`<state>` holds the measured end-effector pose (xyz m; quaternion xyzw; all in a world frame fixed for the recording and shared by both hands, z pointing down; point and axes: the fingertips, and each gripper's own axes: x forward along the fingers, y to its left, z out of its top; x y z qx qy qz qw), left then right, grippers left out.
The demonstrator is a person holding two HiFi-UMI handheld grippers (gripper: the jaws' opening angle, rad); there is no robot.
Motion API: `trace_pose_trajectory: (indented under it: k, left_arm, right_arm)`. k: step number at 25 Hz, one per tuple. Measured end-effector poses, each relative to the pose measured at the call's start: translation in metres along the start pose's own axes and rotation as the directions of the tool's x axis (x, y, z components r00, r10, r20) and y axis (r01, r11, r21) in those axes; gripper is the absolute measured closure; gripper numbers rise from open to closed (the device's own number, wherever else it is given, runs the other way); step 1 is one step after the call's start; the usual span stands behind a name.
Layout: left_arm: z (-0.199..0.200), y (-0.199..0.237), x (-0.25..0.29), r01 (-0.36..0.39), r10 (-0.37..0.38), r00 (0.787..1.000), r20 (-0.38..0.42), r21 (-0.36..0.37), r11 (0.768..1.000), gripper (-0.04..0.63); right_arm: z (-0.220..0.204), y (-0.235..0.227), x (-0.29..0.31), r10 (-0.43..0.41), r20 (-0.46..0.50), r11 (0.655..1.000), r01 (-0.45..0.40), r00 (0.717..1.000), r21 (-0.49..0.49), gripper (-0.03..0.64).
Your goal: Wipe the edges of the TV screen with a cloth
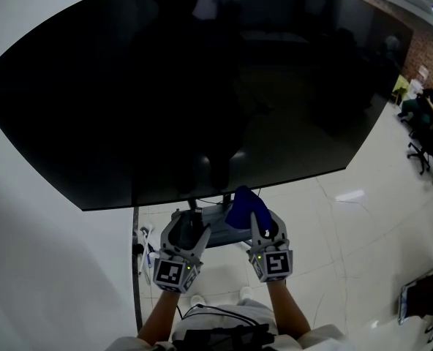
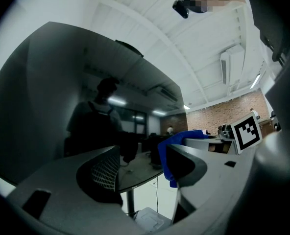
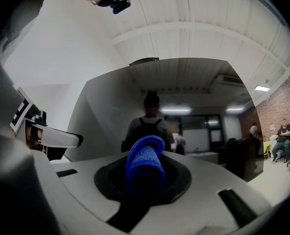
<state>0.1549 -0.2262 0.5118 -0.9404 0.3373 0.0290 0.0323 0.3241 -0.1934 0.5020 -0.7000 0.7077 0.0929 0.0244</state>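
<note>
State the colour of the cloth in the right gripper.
Blue. The cloth shows best in the right gripper view.

A large dark TV screen (image 1: pixel 202 86) fills the upper frame. Just below its bottom edge are two handheld grippers. The right gripper (image 1: pixel 266 229) carries a bunched blue cloth (image 1: pixel 242 207) close to that edge. The left gripper (image 1: pixel 187 231) sits beside it, above a glossy white floor (image 1: pixel 333 254).

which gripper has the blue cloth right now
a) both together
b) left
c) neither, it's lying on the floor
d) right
d: in the right gripper view the right gripper has its jaws closed on the rolled blue cloth, while the left gripper shows its jaws apart with nothing between them.
</note>
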Motion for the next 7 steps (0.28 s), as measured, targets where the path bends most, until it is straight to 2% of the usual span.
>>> trace_pose_trajectory:
  k: [7]
  left_arm:
    - [-0.0068, 0.0035, 0.0035, 0.009, -0.009, 1.0, 0.003, -0.005, 1.0, 0.31]
  right_arm:
    - [0.0079, 0.0102, 0.005, 0.003, -0.024, 0.999, -0.002, 1.0, 0.05, 0.549]
